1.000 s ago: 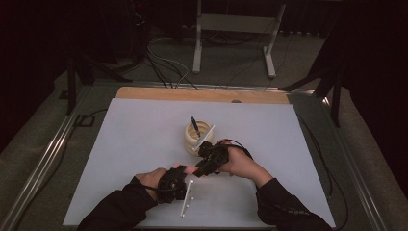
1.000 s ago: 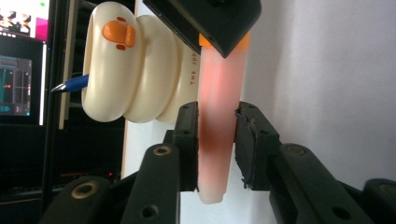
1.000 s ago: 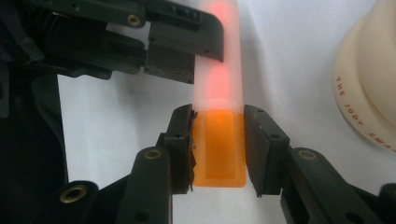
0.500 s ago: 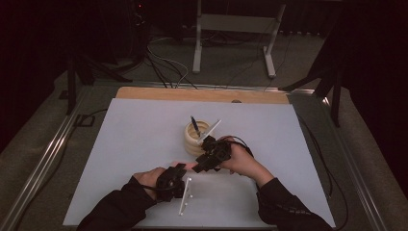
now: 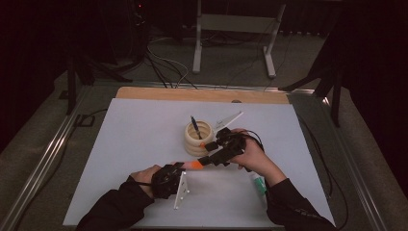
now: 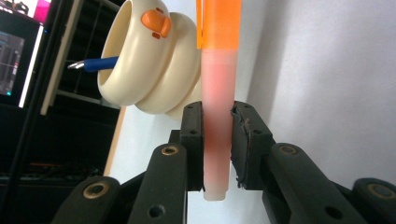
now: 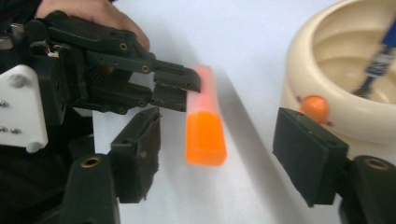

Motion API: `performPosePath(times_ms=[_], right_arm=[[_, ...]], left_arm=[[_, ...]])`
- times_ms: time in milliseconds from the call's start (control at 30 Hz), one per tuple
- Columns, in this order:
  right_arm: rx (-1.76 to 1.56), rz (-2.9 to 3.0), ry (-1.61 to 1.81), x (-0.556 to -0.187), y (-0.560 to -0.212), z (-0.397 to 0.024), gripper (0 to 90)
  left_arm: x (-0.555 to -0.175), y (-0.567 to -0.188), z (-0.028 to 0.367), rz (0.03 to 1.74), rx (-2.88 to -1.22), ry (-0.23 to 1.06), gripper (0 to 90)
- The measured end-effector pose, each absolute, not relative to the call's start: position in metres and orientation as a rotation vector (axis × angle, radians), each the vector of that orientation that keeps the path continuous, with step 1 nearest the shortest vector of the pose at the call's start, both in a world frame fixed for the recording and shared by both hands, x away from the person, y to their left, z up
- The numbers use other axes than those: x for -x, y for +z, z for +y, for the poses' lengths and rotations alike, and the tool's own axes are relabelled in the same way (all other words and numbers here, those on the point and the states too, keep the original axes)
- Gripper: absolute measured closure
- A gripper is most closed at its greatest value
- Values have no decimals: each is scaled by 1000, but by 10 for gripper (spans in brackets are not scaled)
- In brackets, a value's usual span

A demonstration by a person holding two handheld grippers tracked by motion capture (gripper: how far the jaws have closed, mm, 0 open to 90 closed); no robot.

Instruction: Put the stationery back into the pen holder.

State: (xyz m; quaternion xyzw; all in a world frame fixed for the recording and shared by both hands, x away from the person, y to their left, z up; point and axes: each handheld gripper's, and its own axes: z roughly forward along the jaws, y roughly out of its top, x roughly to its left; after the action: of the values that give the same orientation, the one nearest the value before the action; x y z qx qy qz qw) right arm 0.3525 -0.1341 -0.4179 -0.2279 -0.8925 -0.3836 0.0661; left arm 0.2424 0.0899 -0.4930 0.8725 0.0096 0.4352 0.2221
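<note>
The orange highlighter [image 6: 217,112] lies level just above the counter [image 5: 134,144], on the near side of the cream ring-shaped pen holder [image 5: 198,138], its capped orange end pointing toward the holder and its pale pink barrel end clamped in the left gripper [image 6: 217,149]. That gripper's fingers [image 6: 192,140] pinch the barrel from both sides, close to the butt end, which seems chosen to leave the cap end free for the other hand.

The right gripper [image 7: 219,158] faces the cap end from the holder's side. Its fingers [image 7: 140,158] stand spread, one either side of the orange cap without touching it, and they have just been opening. With the pads clear of the cap, the likeliest reading is a let-go at the cap end while the left hand steadies the barrel; whether the cap was pressed on or is about to be pulled cannot be told.

The holder stands upright just beyond the highlighter's cap, a small orange duck bill on its side, with a blue pen [image 5: 194,127] leaning inside it, so it is probably where the highlighter is meant to end up. A white flat tool [image 5: 229,119] lies on the far side of the holder, and a white and green tube [image 5: 258,183] lies on its near right.
</note>
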Motion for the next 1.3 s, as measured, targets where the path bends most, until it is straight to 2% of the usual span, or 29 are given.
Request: performPosePath(times_ms=[33, 100, 533, 700, 1300], right_arm=[[697, -2688, -1168, -353, -418, -137, 269], [687, -2669, -1199, -352, -418, -143, 189], [691, -2709, -1264, -344, -420, -159, 111], [714, -2708, -1291, -343, -422, -163, 28], [783, -2682, -1404, -334, -436, -183, 8]], left_arm=[[-243, -492, 91, 32, -2415, 1198, 766], [-244, -492, 91, 49, -2403, 1188, 767], [-250, -480, 99, 167, -2344, 1055, 766], [-253, -475, 104, 214, -2316, 1002, 767], [-270, -453, 122, 412, -2123, 701, 766]])
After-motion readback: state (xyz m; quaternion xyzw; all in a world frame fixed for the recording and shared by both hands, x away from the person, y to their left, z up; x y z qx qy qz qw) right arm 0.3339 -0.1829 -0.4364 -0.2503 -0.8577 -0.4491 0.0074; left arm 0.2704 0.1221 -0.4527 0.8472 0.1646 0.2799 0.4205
